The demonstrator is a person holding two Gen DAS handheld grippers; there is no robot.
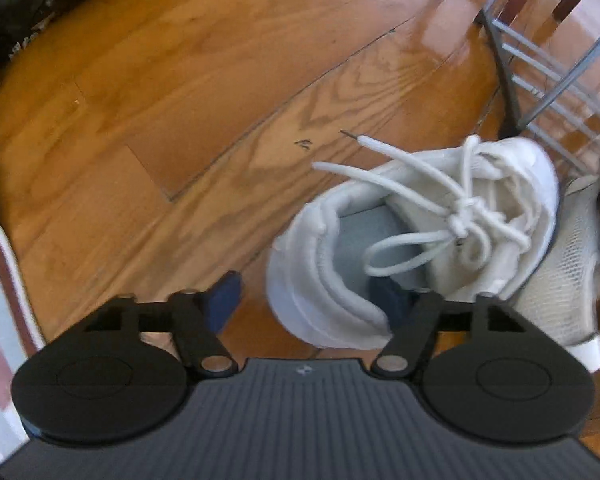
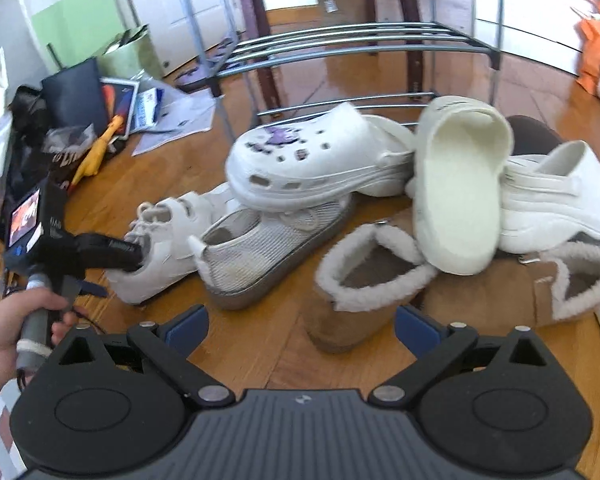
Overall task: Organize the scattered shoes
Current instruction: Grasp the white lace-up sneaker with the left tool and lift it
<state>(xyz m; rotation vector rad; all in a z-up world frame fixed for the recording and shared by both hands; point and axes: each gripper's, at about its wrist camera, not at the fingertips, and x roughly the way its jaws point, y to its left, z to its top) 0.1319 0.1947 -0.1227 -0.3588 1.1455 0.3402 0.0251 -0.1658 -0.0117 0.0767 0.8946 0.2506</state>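
The floor (image 2: pixel 172 172) is glossy honey-coloured wood planking, with visible grain and seams. At far left a white wall carries a pale green panel (image 2: pixel 74 16). Below it lies a clutter of papers (image 2: pixel 176 116), a dark folder (image 2: pixel 76 100), a black bag and a yellow rubber-chicken toy (image 2: pixel 96 152). Print on the papers and bag is too blurred to read. A person's hand (image 2: pixel 4 332) at near left holds the left gripper (image 1: pixel 304 300), whose rear screen glows.

That left gripper is partly closed astride the heel collar of the white laced sneaker (image 1: pixel 420 216): one blue pad stands outside the heel, the other inside the opening. Whether the pads press the collar cannot be told.

Just right of that sneaker lies a white mesh slip-on (image 2: pixel 260 248), touching it. A white clog (image 2: pixel 308 160) with purple charms rests on the mesh shoe. Behind stands a metal-tube shoe rack (image 2: pixel 340 40), its visible tiers bare, with dark wooden legs beyond.

Centre right, two tan fleece-lined boots (image 2: pixel 364 280) lie on the floor; a cream slide (image 2: pixel 460 184) leans across them, beside a second white clog (image 2: pixel 560 192). An orange bag (image 2: pixel 596 48) sits far right.

The right gripper (image 2: pixel 300 328) is wide open and empty, near the closer boot.
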